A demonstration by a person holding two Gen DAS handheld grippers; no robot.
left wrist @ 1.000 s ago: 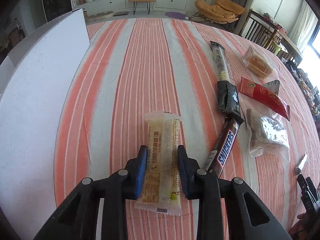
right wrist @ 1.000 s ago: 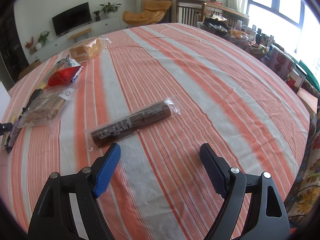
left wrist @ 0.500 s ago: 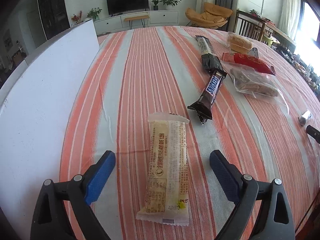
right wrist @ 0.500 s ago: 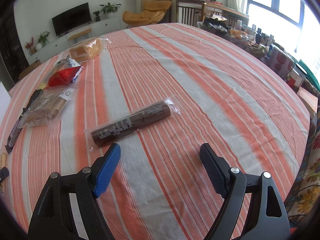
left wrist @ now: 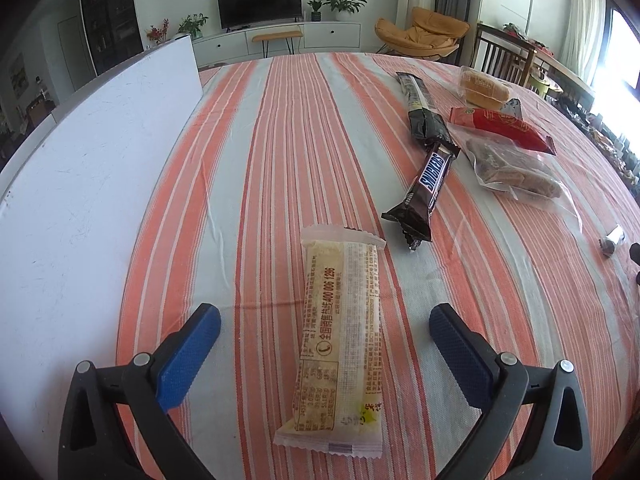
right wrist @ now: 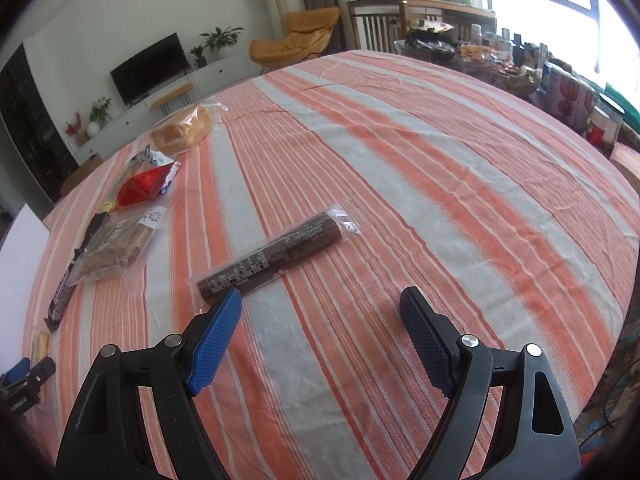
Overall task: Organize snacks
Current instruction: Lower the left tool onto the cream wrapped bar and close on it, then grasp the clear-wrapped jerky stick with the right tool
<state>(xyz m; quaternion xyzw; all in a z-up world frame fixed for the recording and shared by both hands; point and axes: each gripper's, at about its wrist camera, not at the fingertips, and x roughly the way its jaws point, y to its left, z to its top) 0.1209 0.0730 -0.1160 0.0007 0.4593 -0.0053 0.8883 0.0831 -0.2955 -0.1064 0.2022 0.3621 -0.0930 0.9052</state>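
From the left wrist, the left gripper [left wrist: 325,326] stood spread wide, grasping nothing, straddling the pale yellow snack bar [left wrist: 340,344] lying flat at 6 o'clock. Closing askew could pinch only its crimped wrapper and let it slip. The Snickers bar [left wrist: 428,184] lay at 1 o'clock.

From the right wrist, the right gripper [right wrist: 320,312] was likewise released; the dark roll snack [right wrist: 272,256], clear-wrapped, lay at 11 o'clock, outside its fingers.

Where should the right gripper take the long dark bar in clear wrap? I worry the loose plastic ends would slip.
Grip the dark bar at its solid middle, fingers across its narrow width, coming from above. It lies flat and slanted, so turn the right gripper to match. The crinkled clear end at upper right looks empty, a poor hold.
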